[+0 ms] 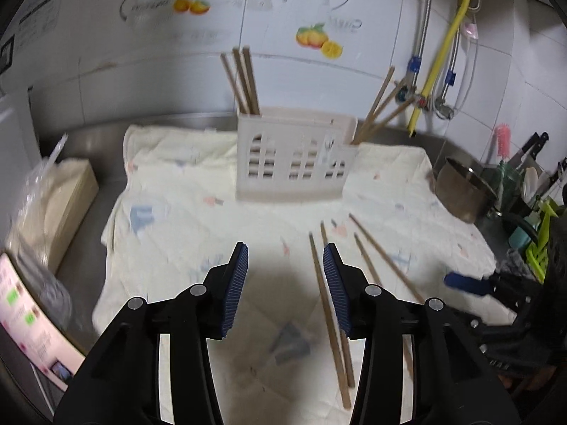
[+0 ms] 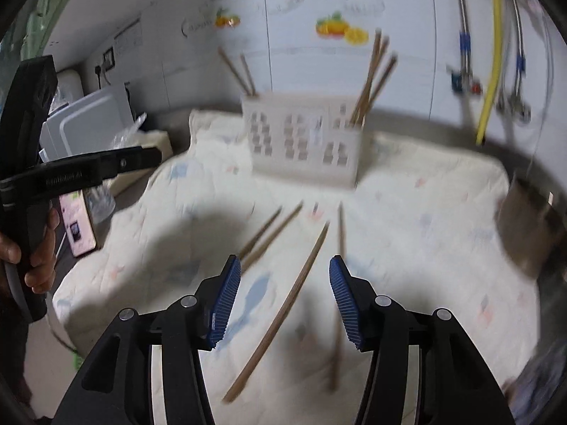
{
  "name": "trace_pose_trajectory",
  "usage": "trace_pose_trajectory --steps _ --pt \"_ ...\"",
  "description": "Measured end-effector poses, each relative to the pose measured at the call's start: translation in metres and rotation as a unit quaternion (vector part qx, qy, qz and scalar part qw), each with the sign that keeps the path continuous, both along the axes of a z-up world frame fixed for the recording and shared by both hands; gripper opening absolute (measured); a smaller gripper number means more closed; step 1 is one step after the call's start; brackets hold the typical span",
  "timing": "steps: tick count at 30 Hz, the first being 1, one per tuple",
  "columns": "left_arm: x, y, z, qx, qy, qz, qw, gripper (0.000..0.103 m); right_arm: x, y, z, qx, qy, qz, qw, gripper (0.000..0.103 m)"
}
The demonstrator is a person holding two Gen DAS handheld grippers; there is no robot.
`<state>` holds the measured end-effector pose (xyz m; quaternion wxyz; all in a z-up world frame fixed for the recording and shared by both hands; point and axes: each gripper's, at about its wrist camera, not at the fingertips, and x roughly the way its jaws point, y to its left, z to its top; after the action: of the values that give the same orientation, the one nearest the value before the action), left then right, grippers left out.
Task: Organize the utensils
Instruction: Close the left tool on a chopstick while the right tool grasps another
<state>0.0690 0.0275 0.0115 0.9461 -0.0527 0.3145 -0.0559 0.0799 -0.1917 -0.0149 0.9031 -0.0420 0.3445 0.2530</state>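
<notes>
Left gripper (image 1: 286, 258), black with ribbed blue pads, hangs over the cloth with its jaws moderately apart and nothing between them. The nearest loose wooden chopsticks (image 1: 327, 315) lie just off its right pad, running from about five o'clock up toward twelve, the closest one brushing past the outer side of that pad; whether it touches is hard to say. Over on the right gripper (image 2: 281, 272), same build, jaws also moderately apart and gripping nothing: one long wooden chopstick (image 2: 283, 313) lies on the cloth between its pads, slanting from seven o'clock to one o'clock, clear of both. Another stick (image 2: 338, 297) lies just inside the right pad, blurred. Two more sit at eleven o'clock. Beyond both grippers, at twelve o'clock, stands the cream plastic cutlery holder with window-shaped cut-outs (image 1: 294, 163), upright chopsticks already in its left and right end compartments. All of it rests on a pale yellow quilted cloth (image 1: 170, 191).
</notes>
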Motion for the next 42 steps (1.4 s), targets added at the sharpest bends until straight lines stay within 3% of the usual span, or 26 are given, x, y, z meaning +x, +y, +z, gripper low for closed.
trace_pose_trajectory --steps 7,12,27,42 --pt "-0.013 0.003 -0.024 -0.018 0.015 0.006 0.9997 0.045 -0.022 0.006 -0.043 0.003 0.059 -0.031 0.998 0.026" --pt "-0.018 0.003 -0.038 -0.025 0.024 -0.001 0.9994 0.045 -0.025 0.011 -0.057 0.019 0.087 -0.056 0.994 0.017" --pt "-0.029 -0.023 -0.075 -0.068 0.07 -0.049 0.994 0.025 -0.023 0.017 -0.067 0.001 0.097 -0.094 0.991 0.009" --pt "-0.007 -0.041 -0.103 -0.078 0.125 -0.03 0.9887 0.016 -0.028 -0.01 -0.055 0.009 0.058 -0.091 0.994 0.007"
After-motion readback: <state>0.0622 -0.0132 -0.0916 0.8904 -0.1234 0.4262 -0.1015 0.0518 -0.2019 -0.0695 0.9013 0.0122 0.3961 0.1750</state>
